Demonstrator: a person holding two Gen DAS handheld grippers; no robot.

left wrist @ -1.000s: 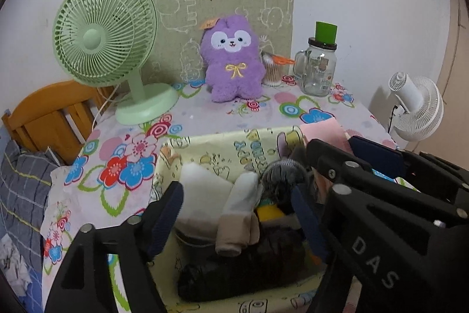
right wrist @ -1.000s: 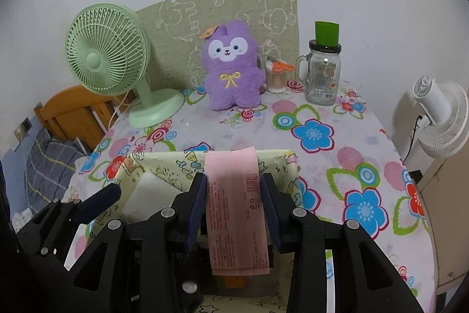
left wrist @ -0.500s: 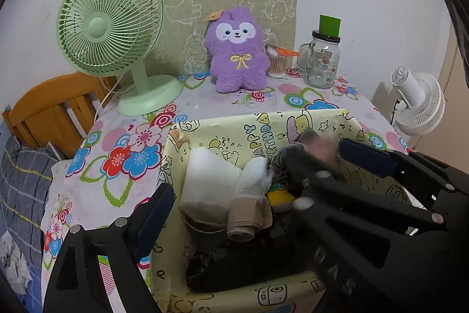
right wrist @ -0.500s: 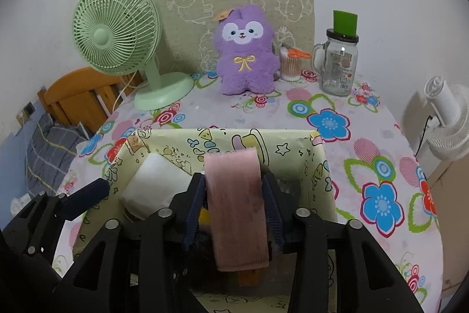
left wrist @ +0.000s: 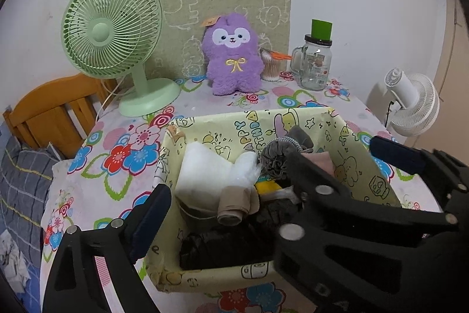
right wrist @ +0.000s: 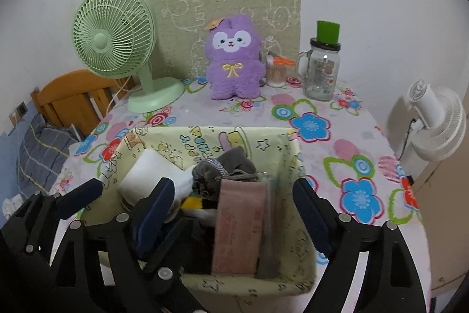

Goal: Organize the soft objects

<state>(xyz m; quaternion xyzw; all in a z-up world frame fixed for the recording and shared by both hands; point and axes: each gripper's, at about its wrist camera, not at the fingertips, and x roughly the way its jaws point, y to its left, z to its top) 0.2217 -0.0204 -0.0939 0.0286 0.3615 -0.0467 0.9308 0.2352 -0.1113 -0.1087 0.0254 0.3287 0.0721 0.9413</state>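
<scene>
A yellow cartoon-print fabric box (left wrist: 363, 166) (right wrist: 296, 166) sits on the flowered table and holds white, grey, tan and black soft items. A pink folded cloth (right wrist: 239, 225) stands in the box between the fingers of my right gripper (right wrist: 234, 204), which is open and not touching it. My left gripper (left wrist: 222, 204) is open, with one finger (left wrist: 149, 219) outside the box's left wall. The right gripper's body (left wrist: 351, 213) covers the box's right part in the left wrist view. A purple plush (left wrist: 231, 55) (right wrist: 233, 57) sits at the back.
A green desk fan (left wrist: 111, 28) (right wrist: 114, 34) stands back left. A glass jar with a green lid (left wrist: 316, 60) (right wrist: 324, 66) and a cotton-swab cup (right wrist: 277, 72) stand back right. A white fan (right wrist: 436, 125) is off the table's right edge, a wooden chair (left wrist: 55, 113) at left.
My right gripper lowered the pink cloth into the box and opened, letting it go. My left gripper stayed open beside the box.
</scene>
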